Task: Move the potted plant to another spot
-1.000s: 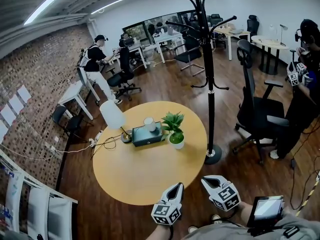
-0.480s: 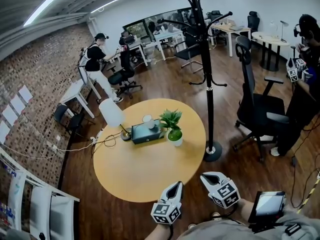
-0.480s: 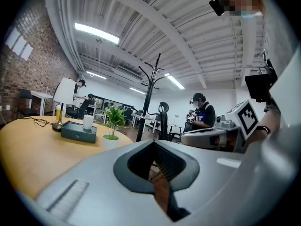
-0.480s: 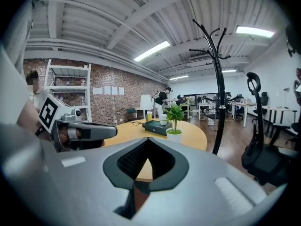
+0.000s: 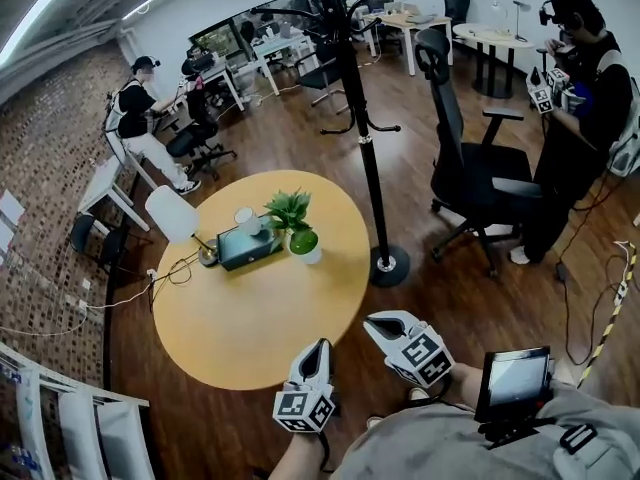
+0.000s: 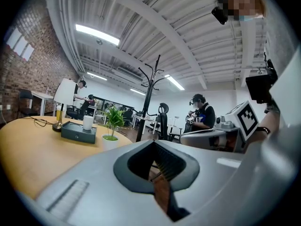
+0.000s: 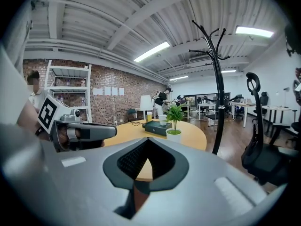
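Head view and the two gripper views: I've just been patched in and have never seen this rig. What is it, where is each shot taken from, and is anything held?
There is no robot arm. A person holds a two-jaw gripper in each hand. The head view looks down from a camera on their head and shows the left gripper and right gripper at the near side of the round table. Each of the other two views rides on one gripper and looks along its jaws. Both pairs of jaws are shut with nothing between them. On the table stand the potted plant, a dark box with a white cup on it, and a lamp. Nothing touches the plant.
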